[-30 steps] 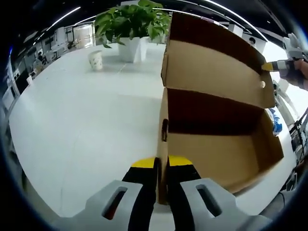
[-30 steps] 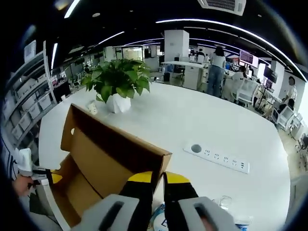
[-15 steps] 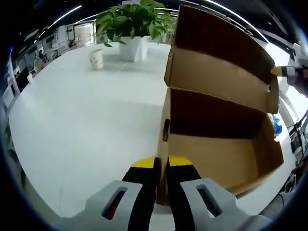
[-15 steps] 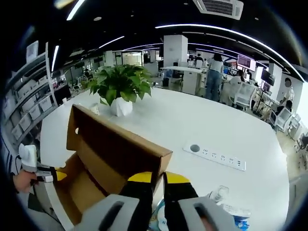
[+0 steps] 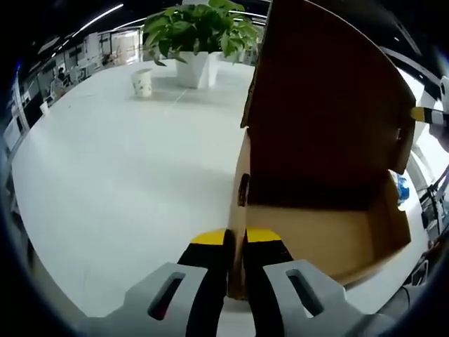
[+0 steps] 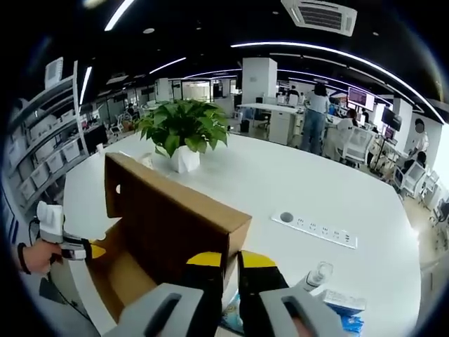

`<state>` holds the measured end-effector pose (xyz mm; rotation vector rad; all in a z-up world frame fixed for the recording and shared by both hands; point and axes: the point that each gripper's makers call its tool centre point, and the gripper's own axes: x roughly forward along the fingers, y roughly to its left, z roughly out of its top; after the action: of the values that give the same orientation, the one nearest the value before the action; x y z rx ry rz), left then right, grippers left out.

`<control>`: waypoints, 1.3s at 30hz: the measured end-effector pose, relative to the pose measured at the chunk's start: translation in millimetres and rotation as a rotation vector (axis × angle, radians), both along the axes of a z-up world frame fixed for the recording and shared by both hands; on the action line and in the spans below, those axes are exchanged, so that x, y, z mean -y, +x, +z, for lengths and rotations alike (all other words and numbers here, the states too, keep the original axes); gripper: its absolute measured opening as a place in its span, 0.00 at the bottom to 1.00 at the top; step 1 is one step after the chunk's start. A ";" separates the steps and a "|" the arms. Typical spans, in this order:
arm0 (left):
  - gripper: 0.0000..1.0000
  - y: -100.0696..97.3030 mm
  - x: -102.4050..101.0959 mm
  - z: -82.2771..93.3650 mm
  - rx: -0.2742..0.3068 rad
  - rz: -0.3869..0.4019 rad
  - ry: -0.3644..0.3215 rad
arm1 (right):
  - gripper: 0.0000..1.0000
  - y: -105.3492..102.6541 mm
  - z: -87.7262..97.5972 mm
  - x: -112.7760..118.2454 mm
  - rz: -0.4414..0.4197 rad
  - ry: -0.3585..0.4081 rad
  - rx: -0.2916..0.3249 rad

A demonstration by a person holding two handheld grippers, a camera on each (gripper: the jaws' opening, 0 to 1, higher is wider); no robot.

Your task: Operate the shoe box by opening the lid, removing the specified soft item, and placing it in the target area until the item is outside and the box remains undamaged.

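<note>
The brown cardboard shoe box [image 5: 330,232] stands open on the white table, and its floor shows bare cardboard. My left gripper [image 5: 236,240] is shut on the box's near end wall. The lid [image 5: 323,91] stands steeply upright with its dark inner face toward me. Its far corner is held by the right gripper's yellow tip [image 5: 426,115]. In the right gripper view my right gripper [image 6: 231,261] is shut on the lid's [image 6: 175,217] top edge. The left gripper [image 6: 92,250], held by a hand, sits at the box's far end. A blue soft item [image 6: 344,312] lies on the table beside the box.
A potted plant [image 5: 196,31] and a paper cup [image 5: 142,82] stand at the back of the white table [image 5: 126,175]. A power strip [image 6: 316,230] and a clear bottle [image 6: 316,275] lie right of the box. People and desks fill the office behind.
The lid has swung up further, from slanted to nearly upright, with my right gripper rising along with it. My left gripper has stayed shut on the box wall.
</note>
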<state>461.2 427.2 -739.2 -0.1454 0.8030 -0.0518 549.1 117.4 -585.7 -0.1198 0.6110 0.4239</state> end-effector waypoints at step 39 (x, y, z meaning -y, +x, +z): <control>0.08 7.5 0.5 0.4 -0.021 0.085 -0.120 | 0.01 -58.0 -10.2 -10.9 0.077 -0.053 0.064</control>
<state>468.8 426.7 -738.8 -0.2942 0.8137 -0.0184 491.1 128.3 -595.9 -0.2070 0.5561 0.4773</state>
